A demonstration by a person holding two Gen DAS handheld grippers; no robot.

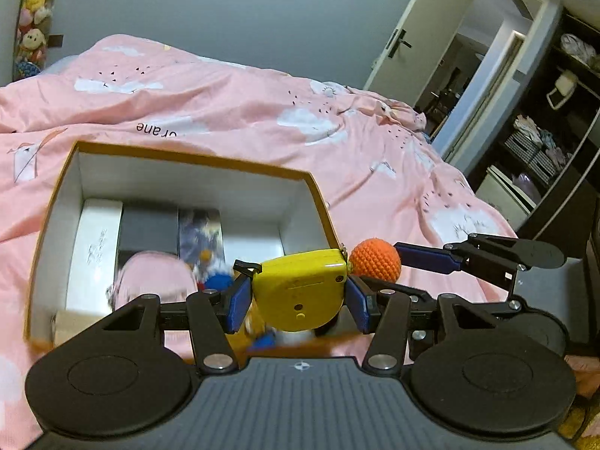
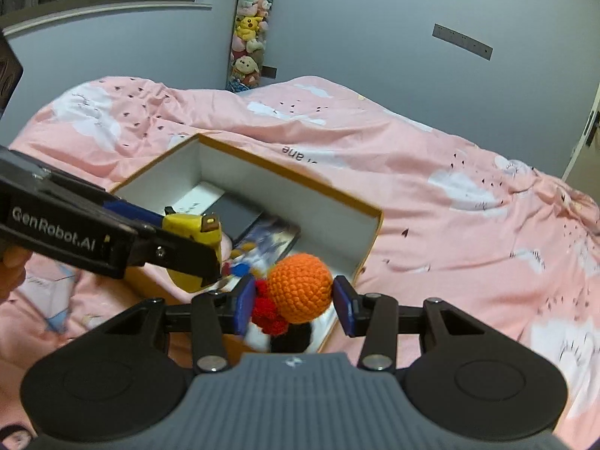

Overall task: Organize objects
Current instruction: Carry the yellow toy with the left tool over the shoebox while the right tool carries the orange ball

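Around us lies a pink bedspread with one open cardboard box on it, flat packs and blurred toys inside; stuffed toys hang on the wall. Our left gripper clamps one yellow tape measure between its blue pads, above the box's near edge. Our right gripper grips one orange crocheted ball, red yarn beside it, just beside the tape measure.

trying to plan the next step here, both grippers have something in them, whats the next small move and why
Probably carry the left gripper forward over the open box and release there: it is clamped on the yellow tape measure just at the box's near edge, and the right gripper holds the orange crochet ball close beside it.
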